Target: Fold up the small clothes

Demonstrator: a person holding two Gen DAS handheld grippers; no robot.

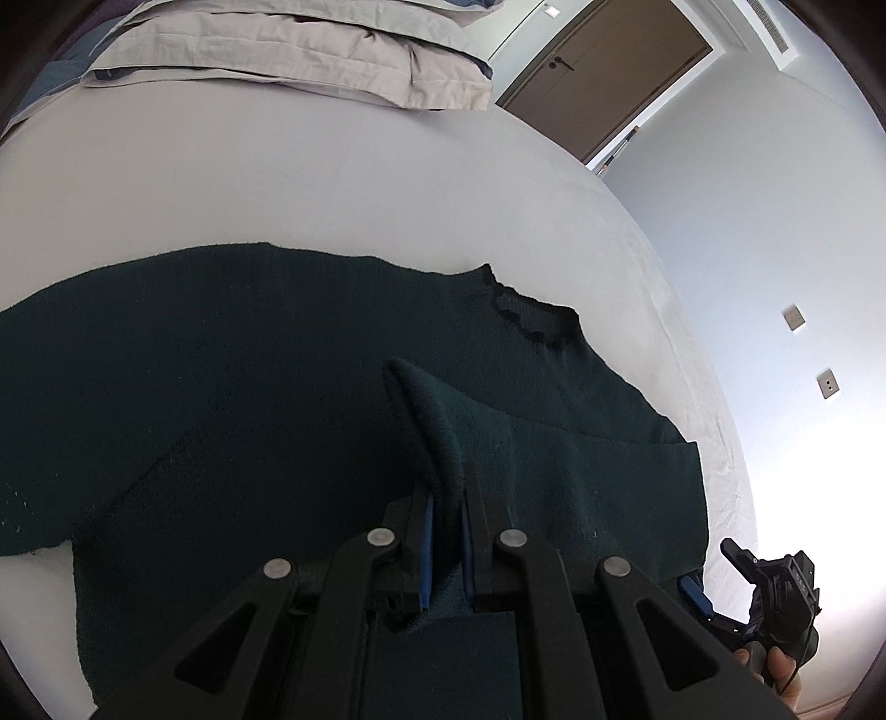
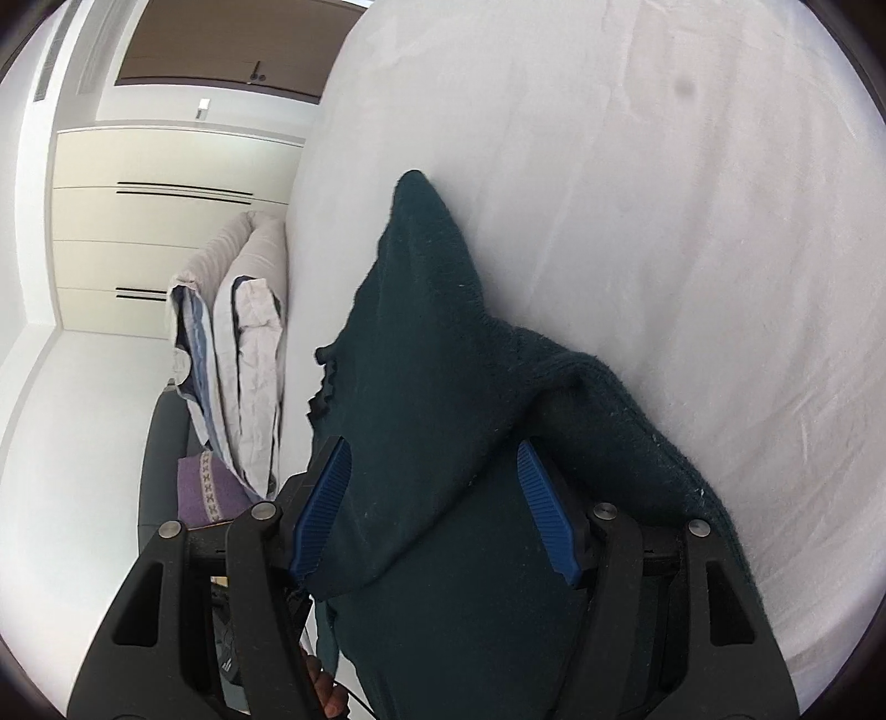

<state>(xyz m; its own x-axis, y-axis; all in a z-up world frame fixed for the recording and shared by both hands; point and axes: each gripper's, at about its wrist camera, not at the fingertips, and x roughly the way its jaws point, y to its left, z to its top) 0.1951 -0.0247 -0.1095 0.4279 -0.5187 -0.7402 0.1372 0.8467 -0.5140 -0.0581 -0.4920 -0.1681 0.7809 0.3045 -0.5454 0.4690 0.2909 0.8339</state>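
Note:
A dark green knit sweater lies spread on a white bed, its frilled collar toward the right. My left gripper is shut on a ribbed cuff or hem edge folded over the body. The right gripper shows at the lower right of this view, by the sweater's edge. In the right wrist view my right gripper is open, its blue pads wide apart with sweater fabric draped between them.
Folded grey bedding lies at the bed's head. A brown door and a white wall with sockets are to the right. In the right wrist view, wardrobes and a purple cloth sit beyond the bed.

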